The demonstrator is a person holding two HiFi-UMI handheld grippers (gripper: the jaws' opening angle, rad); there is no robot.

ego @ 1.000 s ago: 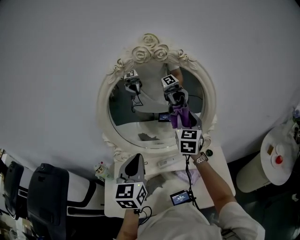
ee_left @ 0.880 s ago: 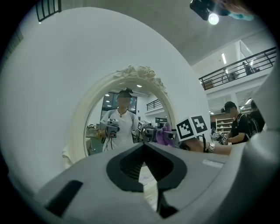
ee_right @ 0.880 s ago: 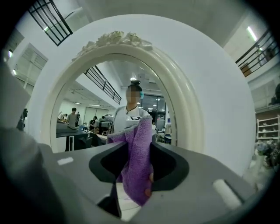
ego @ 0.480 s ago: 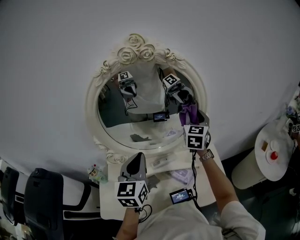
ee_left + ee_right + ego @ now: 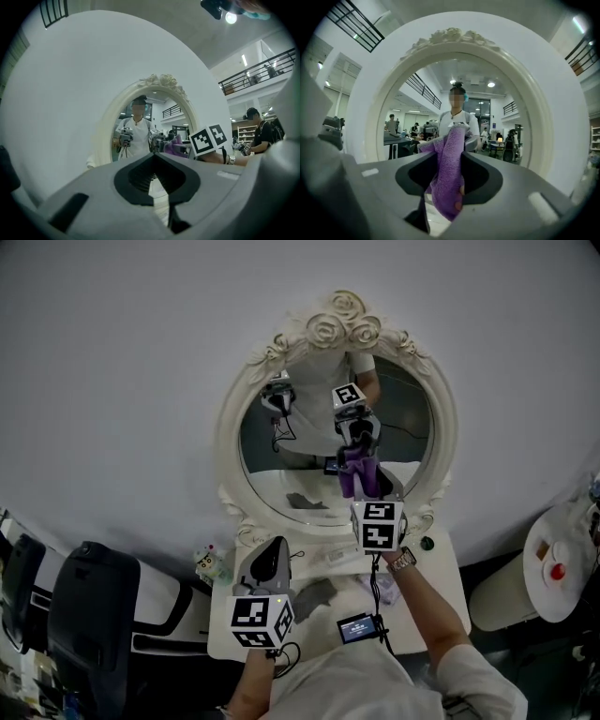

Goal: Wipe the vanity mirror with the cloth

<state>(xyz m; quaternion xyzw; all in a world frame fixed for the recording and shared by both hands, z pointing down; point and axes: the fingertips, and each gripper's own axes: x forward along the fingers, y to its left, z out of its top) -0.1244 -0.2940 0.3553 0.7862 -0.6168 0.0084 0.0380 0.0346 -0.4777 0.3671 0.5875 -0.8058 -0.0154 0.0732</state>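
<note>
The oval vanity mirror (image 5: pixel 291 460) in its ornate white frame (image 5: pixel 228 442) stands on the table against the wall. My right gripper (image 5: pixel 366 491) is shut on a purple cloth (image 5: pixel 359 474), which it presses on the lower middle of the glass. In the right gripper view the cloth (image 5: pixel 447 173) hangs between the jaws in front of the mirror frame (image 5: pixel 548 117). My left gripper (image 5: pixel 270 557) hovers low over the table, left of the right one, shut with nothing in it. From the left gripper view its jaws (image 5: pixel 154 155) meet, with the mirror (image 5: pixel 140 136) and the cloth (image 5: pixel 177 144) beyond.
The white vanity table (image 5: pixel 441 568) bears a small screen device (image 5: pixel 359 626), a grey patch (image 5: pixel 319 596), a little bottle (image 5: pixel 211 563) and a dark knob (image 5: pixel 427 543). A black chair (image 5: pixel 94 615) is at left, a round white stand (image 5: pixel 562 568) at right.
The right gripper swept the cloth out to the mirror's right edge, then back left toward the lower middle of the glass. The left gripper has stayed low over the table.
</note>
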